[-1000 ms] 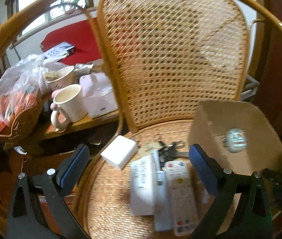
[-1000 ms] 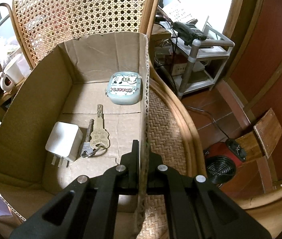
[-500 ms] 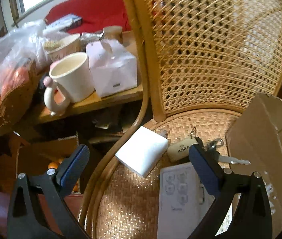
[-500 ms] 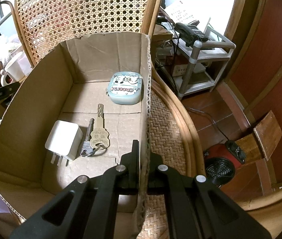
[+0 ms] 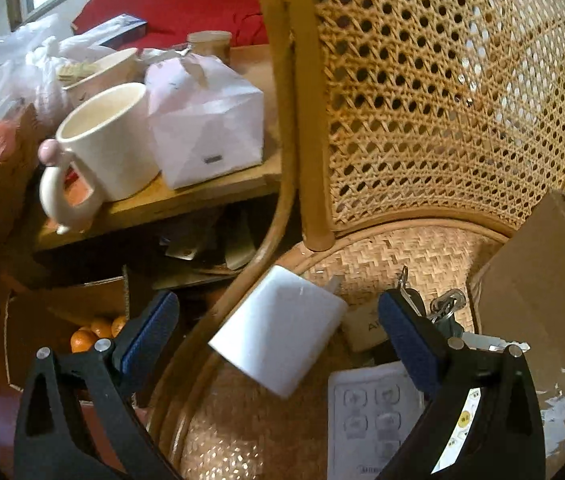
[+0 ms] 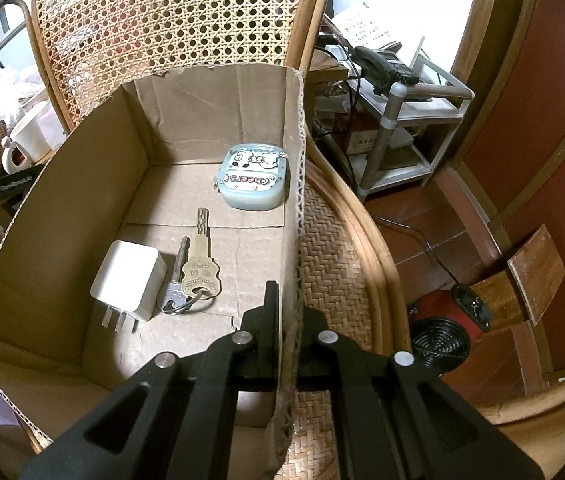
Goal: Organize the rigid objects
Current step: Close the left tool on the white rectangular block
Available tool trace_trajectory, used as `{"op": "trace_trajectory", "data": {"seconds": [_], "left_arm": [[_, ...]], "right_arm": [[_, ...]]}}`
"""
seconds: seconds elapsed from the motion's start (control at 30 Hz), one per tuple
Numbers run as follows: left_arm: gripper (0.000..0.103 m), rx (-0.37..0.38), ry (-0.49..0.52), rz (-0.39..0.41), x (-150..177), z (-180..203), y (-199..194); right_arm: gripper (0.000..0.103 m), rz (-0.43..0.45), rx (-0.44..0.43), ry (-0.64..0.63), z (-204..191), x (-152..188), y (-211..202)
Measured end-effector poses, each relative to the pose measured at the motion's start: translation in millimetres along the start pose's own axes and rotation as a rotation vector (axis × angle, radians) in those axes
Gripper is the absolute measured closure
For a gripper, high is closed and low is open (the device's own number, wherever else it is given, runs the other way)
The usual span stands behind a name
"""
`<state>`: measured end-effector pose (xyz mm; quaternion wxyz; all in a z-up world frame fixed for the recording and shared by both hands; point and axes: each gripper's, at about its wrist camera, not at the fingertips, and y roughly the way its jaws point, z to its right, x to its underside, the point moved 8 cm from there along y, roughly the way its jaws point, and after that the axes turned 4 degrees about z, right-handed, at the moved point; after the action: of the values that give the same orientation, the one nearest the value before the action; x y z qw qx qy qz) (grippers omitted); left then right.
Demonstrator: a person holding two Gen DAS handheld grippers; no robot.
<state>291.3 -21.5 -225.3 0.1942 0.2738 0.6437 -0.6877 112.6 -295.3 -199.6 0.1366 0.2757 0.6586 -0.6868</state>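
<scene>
Woven cane covers the chair seat (image 5: pixel 414 256) that carries everything; a cardboard box (image 6: pixel 82 216) stands on it, holding a white charger (image 6: pixel 128 280), a pair of keys (image 6: pixel 196 270) and a pale blue case (image 6: pixel 254 180) lettered "Cheers"; the right gripper (image 6: pixel 286 308) has its fingers pinching the box's wall; the left gripper (image 5: pixel 278 334), fingers spread, hovers over a second white charger (image 5: pixel 278 336) on the seat, beside a key bunch (image 5: pixel 438 308) and a white remote (image 5: pixel 374 420); a cream mug (image 5: pixel 102 148) stands on the desk (image 5: pixel 186 196) behind.
</scene>
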Motion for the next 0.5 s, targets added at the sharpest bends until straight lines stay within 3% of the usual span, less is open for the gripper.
{"op": "trace_trajectory", "data": {"seconds": [0.07,0.13,0.5], "left_arm": [[0.010,0.007,0.001,-0.017,3,1,6],[0.024,0.022,-0.002,-0.040,6,1,13],[0.027,-0.001,-0.014,-0.051,16,-2,26]], "right_arm": [[0.096,0.000,-0.001,0.001,0,0,0],[0.096,0.000,-0.001,0.000,0,0,0],[0.096,0.000,-0.001,-0.006,-3,-1,1]]}}
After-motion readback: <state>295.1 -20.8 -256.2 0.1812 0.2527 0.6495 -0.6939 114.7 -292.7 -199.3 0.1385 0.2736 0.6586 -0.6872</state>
